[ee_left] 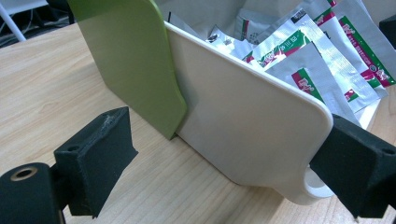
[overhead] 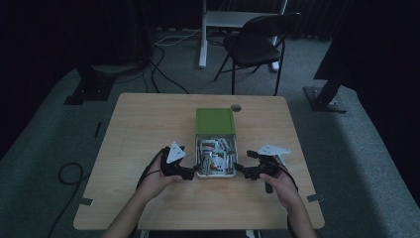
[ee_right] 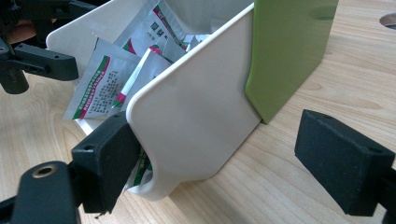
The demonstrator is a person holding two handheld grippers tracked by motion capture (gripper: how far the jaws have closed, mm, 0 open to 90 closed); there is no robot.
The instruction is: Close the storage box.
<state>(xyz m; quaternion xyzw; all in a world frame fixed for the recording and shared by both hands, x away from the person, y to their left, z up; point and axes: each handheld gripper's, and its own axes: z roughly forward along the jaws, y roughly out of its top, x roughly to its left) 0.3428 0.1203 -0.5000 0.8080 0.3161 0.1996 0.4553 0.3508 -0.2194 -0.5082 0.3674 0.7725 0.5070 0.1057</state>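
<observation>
A green box (overhead: 214,120) stands mid-table with its white drawer (overhead: 215,174) pulled out toward me, full of several silver sachets (overhead: 215,153) printed in red and green. My left gripper (overhead: 190,173) is at the drawer's front left corner, open. In the left gripper view the drawer's side wall (ee_left: 243,121) lies between the wide-apart jaws of the left gripper (ee_left: 224,163); one pad is at the drawer's front end and the other is clear of it. My right gripper (overhead: 242,171) mirrors this at the front right corner, where the open right gripper (ee_right: 229,163) straddles the white wall (ee_right: 196,107).
A round cable hole (overhead: 236,107) sits in the wooden table (overhead: 148,124) behind the box. A black chair (overhead: 257,44) and cables on the carpet lie beyond the far edge. Bare tabletop spreads left and right of the box.
</observation>
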